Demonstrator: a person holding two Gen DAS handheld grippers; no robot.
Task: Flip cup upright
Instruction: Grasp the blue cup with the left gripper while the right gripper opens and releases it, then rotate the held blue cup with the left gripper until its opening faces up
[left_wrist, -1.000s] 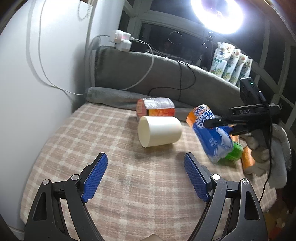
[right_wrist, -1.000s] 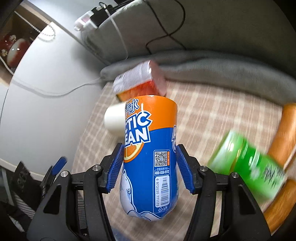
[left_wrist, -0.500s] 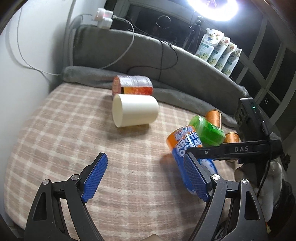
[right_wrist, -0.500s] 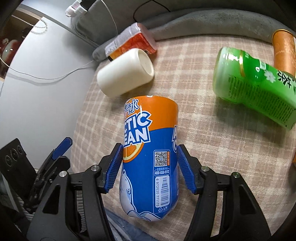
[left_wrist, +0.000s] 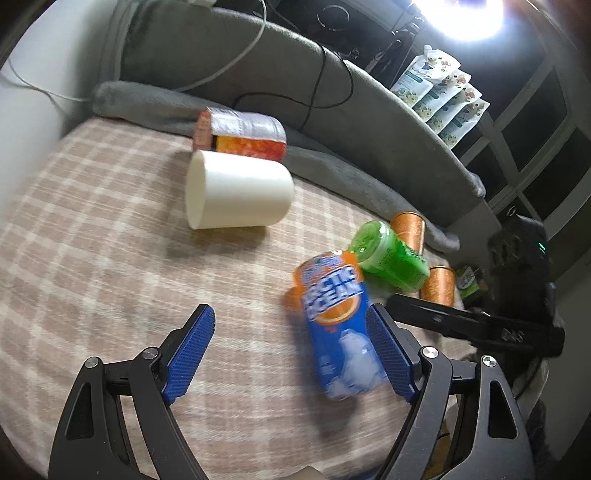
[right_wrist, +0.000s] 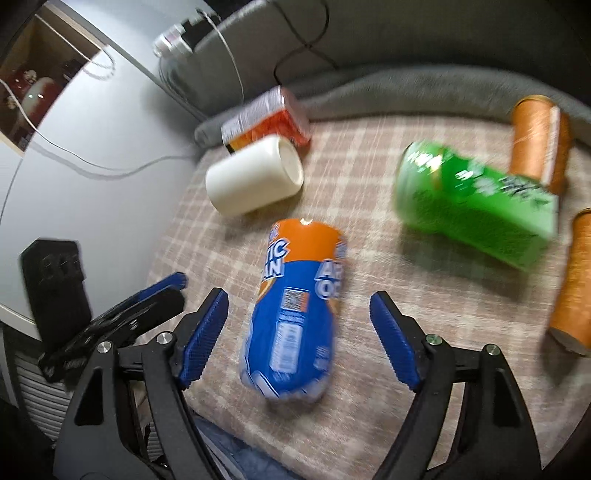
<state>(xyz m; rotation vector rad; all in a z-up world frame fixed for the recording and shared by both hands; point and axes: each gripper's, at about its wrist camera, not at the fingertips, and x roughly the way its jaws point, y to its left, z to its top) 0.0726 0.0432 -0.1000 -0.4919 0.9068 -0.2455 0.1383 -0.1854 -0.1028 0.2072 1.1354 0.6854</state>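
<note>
Your one cream-white plastic cup (left_wrist: 238, 194) lies on its side toward the far end of the beige checked cloth (left_wrist: 92, 258), its open mouth facing your left. Directly behind it, close enough that a gap cannot be made out, lies one orange-and-silver wrapped packet (left_wrist: 242, 134), which rests against the grey rolled blanket (left_wrist: 332, 166).

Nearer to you lies one blue-and-orange drink can (right_wrist: 295, 306), on its side between the spread fingers of your right gripper (right_wrist: 299, 339); neither pad touches it. Your left gripper (left_wrist: 291, 350) is spread wide too, holding nothing, and hangs above the cloth just left of that can.

To the right you have one green can (right_wrist: 476, 206), also on its side and blurred. Beyond it lie two copper-orange cylinders (right_wrist: 537, 136): one at the green can's far end and one by the cloth's right edge. On the ledge behind stand four white pouches (left_wrist: 439, 96) in a row.
</note>
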